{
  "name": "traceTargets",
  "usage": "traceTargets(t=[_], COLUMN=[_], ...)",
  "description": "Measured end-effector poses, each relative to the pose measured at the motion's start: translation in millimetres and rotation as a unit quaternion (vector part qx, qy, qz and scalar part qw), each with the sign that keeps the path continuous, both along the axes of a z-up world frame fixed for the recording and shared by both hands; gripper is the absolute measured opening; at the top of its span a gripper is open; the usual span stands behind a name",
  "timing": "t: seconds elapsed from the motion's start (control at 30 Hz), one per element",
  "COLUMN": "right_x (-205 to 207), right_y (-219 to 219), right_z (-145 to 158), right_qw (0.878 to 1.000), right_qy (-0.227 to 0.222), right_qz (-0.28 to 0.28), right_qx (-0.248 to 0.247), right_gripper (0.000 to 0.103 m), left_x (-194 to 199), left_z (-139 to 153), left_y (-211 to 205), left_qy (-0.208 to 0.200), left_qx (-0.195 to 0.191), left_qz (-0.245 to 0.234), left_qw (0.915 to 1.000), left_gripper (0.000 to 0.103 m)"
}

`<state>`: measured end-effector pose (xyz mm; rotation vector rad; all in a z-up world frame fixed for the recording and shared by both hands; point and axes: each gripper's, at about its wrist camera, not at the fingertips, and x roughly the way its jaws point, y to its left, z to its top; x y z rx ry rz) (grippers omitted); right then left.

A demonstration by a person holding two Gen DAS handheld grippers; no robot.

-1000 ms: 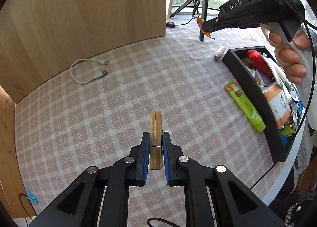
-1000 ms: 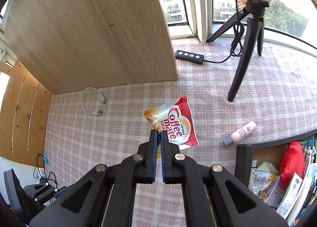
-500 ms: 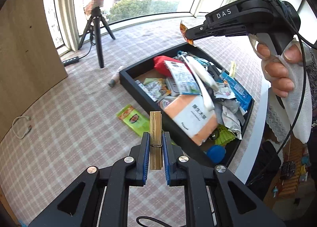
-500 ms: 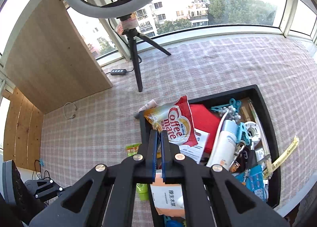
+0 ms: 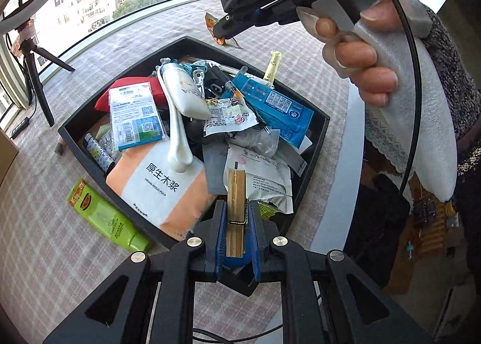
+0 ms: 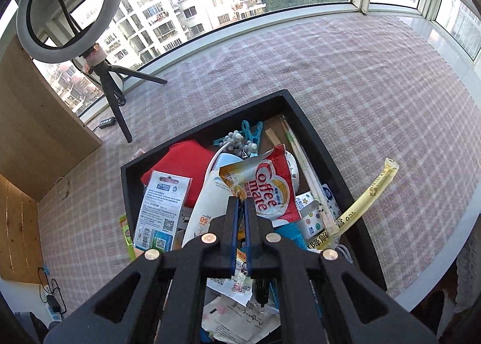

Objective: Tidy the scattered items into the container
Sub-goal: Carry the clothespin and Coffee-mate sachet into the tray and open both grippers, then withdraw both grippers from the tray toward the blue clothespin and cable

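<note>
My left gripper [image 5: 236, 217] is shut on a wooden clothespin [image 5: 236, 193] and holds it above the near corner of the black tray [image 5: 318, 145]. The tray is heaped with packets, a white tube and a tissue pack. My right gripper [image 6: 240, 202] is shut on a Coffee-mate sachet [image 6: 264, 184] and holds it over the middle of the tray [image 6: 315, 136]. The right gripper also shows in the left wrist view [image 5: 224, 30], high above the tray's far side, with the sachet's corner [image 5: 210, 21] in its tip.
A green tube [image 5: 105, 217] lies on the checked cloth left of the tray. A yellow stick packet [image 6: 369, 193] leans over the tray's right rim. A ring light tripod [image 6: 111, 94] and a wooden board [image 6: 36, 103] stand at the far left. The table edge runs close on the right.
Both grippers have swung further over the tray, which now fills the middle of both views. Each still holds its item.
</note>
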<state>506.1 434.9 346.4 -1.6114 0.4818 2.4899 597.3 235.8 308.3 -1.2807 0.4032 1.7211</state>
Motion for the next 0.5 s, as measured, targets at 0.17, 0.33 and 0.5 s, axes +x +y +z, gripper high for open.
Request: traceTargets(t=[0.17,0.33,0.5], right_x=[-2.0,-4.9,-10.2], right_y=[8.9,2.7,-11.1], right_z=[4.0,8.1,6.3], right_qw=[1.000,1.000,1.000], right_qy=[0.010,0.014,0.014], right_qz=[-0.018,-0.011,0.005], right_qx=[0.001,0.004,0.002], right_gripper=[0.043,0.043,0.043], left_x=[-1.4,-5.0,-11.4], left_z=[4.5,7.2,5.6], left_y=[0.7,-9.6,-22.4], left_qy=[0.011,0.018,0.019], left_qx=[0.001,0.000,-0.002], left_qz=[0.005,0.015,0.030], left_qw=[0.9999,0.9997,0.9993], left_gripper=[0.039,0.039,0.038])
